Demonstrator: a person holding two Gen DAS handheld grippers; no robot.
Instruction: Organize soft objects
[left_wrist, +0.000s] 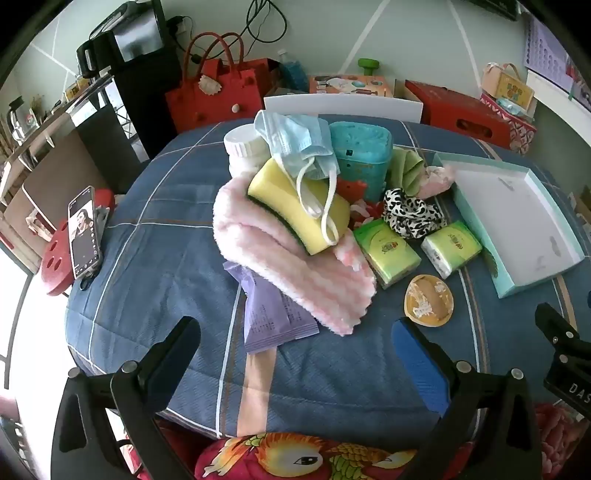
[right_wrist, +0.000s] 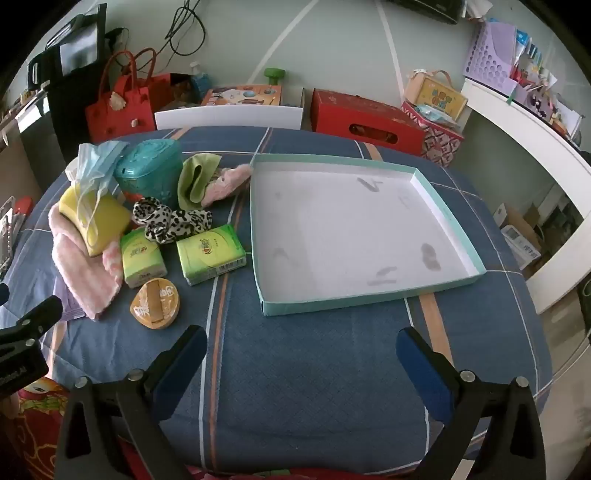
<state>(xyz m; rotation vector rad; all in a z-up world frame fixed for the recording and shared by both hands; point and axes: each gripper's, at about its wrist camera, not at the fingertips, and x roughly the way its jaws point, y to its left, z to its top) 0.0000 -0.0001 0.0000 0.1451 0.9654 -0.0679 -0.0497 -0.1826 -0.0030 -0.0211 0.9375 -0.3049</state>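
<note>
Held both the left gripper (left_wrist: 295, 347) and the right gripper (right_wrist: 301, 350) with jaws spread wide over the blue checked tablecloth (right_wrist: 314, 369), nothing between the pads. Saw the soft things heaped to the left of the shallow teal-rimmed tray (right_wrist: 369, 295): a yellow sponge (left_wrist: 291, 206) on a pink towel (left_wrist: 280, 273), long axis running from far left to near right, a blue face mask (left_wrist: 295, 140) draped over its far end. Found two green tissue packs (right_wrist: 210, 253) just beside the tray, a leopard scrunchie (right_wrist: 166, 221) behind them, the tray itself bare.
</note>
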